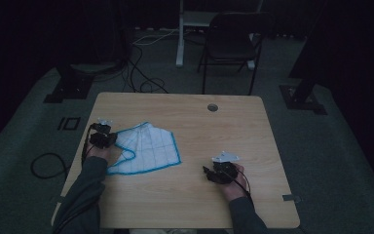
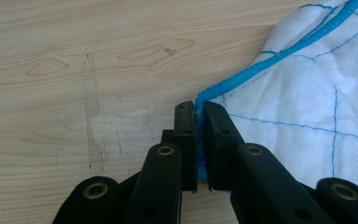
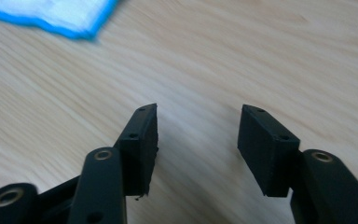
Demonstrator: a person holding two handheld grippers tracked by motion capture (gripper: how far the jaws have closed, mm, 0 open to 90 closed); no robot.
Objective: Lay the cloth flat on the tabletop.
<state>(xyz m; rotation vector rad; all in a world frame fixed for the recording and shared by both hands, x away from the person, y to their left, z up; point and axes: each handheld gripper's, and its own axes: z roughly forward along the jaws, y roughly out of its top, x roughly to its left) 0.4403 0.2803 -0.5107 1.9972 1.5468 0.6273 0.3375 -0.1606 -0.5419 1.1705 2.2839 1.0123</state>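
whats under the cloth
The cloth lies on the wooden table, with bare wood on every side of it. Anything under it is covered. The left gripper is shut on its blue edge.

Cloth blurred, cut off by top edge

Light wooden table, white blue-edged cloth flat on its left part.

You have a white cloth with a bright blue border and thin blue grid stitching, lying near the left edge of the pale wood-grain table; your grippers' jaws are black.
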